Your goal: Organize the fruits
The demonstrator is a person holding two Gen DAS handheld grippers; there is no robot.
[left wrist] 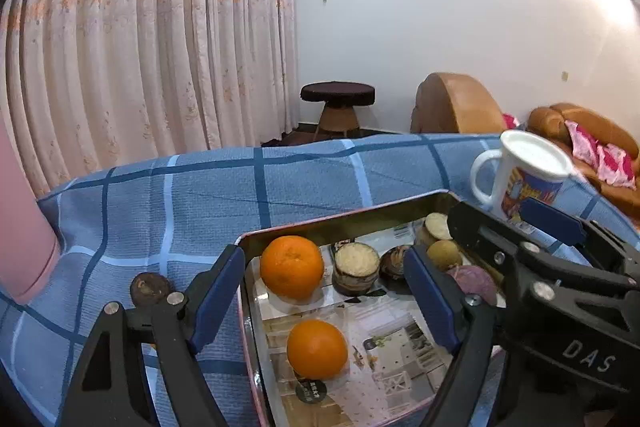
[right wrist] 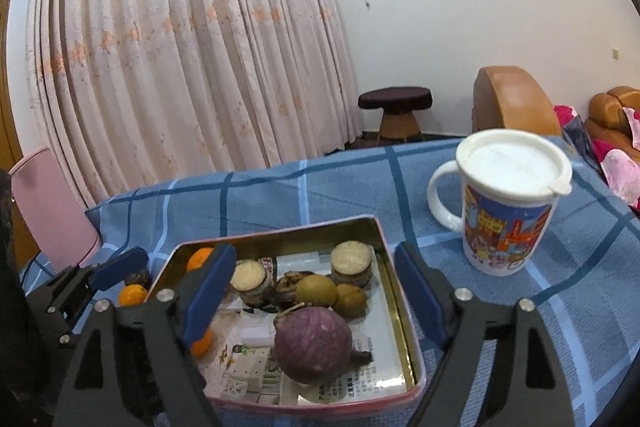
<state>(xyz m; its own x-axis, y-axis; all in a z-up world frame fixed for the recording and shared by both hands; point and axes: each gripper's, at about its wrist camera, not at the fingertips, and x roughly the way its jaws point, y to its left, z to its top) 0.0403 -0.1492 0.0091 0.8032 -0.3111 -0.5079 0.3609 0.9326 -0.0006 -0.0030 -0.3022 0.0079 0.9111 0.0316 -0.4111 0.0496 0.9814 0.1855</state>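
Both sets of jaws stand wide and released, nothing pressed between the blue pads. The left gripper (left wrist: pixel 324 291) straddles the tin's left wall, one pad outside over the cloth, the other inside above the paper lining. Between its pads sit two oranges: the far orange (left wrist: pixel 291 267) at twelve o'clock, the near orange (left wrist: pixel 317 349) at six, apart from each other, both on the tin floor.

The right gripper (right wrist: pixel 316 295) spans the right half of the tin (right wrist: pixel 400 291), one pad inside, the other outside its right wall. Between them, at six o'clock, lies one purple round fruit (right wrist: pixel 312 343). Past it, toward twelve, two small brown-green fruits (right wrist: pixel 318 290) side by side, one dark wrinkled piece (right wrist: pixel 287 287) touching them at nine o'clock, and two squat pale-topped rounds (right wrist: pixel 351 262), one at eleven, one at one.

Outside the tin, at nine o'clock from the left gripper, one dark round fruit (left wrist: pixel 150 287) rests alone on the blue checked cloth (left wrist: pixel 200 195) covering the desk. At two o'clock from the right gripper stands one lidded cartoon mug (right wrist: pixel 508 203), upright, well apart from the tin.
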